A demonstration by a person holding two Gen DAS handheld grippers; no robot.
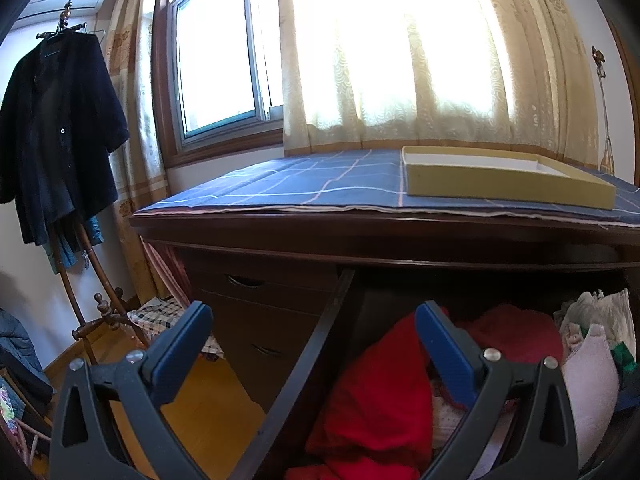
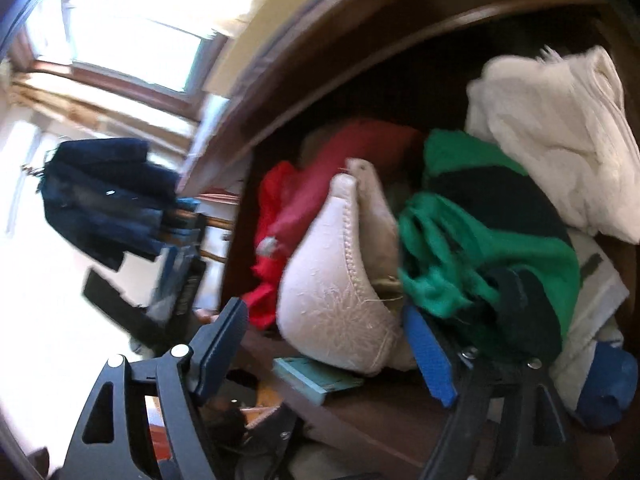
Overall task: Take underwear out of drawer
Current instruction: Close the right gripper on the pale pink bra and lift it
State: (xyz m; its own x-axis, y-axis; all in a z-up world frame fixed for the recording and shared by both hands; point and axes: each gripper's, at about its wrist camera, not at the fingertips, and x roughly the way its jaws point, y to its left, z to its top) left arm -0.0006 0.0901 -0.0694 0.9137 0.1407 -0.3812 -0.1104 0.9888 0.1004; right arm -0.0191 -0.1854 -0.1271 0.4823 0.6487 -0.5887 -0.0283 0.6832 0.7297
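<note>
The open drawer (image 1: pixel 312 356) of a dark wooden dresser is stuffed with clothes. A pale pink embroidered bra (image 2: pixel 336 280) stands on edge at the drawer's front (image 2: pixel 380 412). My right gripper (image 2: pixel 322 328) is open around its lower cup, and the left pad stays clear of the fabric. Beside the bra lie a green and black garment (image 2: pixel 480 248), a red cloth (image 2: pixel 288 208) and white cloth (image 2: pixel 560 132). My left gripper (image 1: pixel 314 320) is open and empty, straddling the drawer's left side wall above the red cloth (image 1: pixel 384 392). The pink bra (image 1: pixel 592 380) shows at the right.
A yellow tray (image 1: pixel 508 180) lies on the blue checked cloth (image 1: pixel 300 184) covering the dresser top. Closed drawers (image 1: pixel 256 304) are to the left. A coat rack with a dark coat (image 1: pixel 56 132) stands on the wooden floor. A teal box (image 2: pixel 316 376) lies under the bra.
</note>
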